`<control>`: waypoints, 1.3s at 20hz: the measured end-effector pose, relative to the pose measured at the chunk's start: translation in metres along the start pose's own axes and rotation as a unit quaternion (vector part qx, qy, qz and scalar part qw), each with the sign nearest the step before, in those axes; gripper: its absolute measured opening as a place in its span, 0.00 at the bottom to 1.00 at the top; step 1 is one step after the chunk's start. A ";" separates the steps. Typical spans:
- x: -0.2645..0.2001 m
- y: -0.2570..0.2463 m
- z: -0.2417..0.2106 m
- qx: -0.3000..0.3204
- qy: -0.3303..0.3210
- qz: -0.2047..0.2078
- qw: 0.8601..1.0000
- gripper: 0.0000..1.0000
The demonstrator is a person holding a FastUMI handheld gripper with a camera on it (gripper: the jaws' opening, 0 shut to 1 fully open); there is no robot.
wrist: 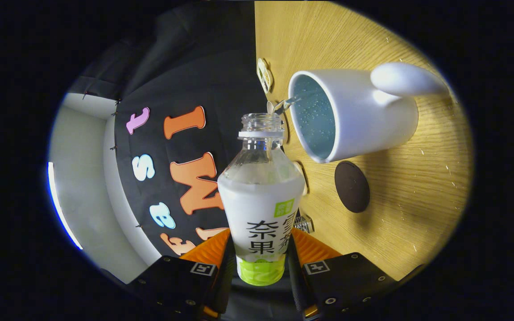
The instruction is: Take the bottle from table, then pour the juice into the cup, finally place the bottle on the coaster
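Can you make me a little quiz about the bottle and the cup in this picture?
1. True or false: the bottle has its cap off.
2. Where is the liquid going? A) onto the coaster B) into the cup C) onto the table
3. Fill in: the hand-held gripper is shut on the ____.

Key: 1. true. 2. B. 3. bottle.

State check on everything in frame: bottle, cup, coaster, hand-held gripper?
bottle: uncapped, tipped sideways, thin stream running from its mouth into the cup
cup: upright on the table, liquid inside, handle away from the bottle
coaster: flat on the table beside the cup, nothing on it
hand-held gripper: both fingers pressing the bottle's lower body
table: wooden, specks scattered on it
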State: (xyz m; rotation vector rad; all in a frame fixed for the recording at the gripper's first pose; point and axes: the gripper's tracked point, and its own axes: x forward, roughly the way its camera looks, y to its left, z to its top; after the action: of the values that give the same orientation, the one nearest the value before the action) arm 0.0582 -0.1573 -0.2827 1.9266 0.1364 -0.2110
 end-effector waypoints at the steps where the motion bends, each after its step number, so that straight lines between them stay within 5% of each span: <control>1: -0.001 0.001 0.001 0.002 0.000 0.001 1.000 0.57; 26: -0.005 0.022 -0.009 0.069 -0.006 0.018 0.997 0.57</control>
State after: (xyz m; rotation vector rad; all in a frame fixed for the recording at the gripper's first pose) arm 0.0585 -0.1562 -0.2586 2.0624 0.0804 -0.2126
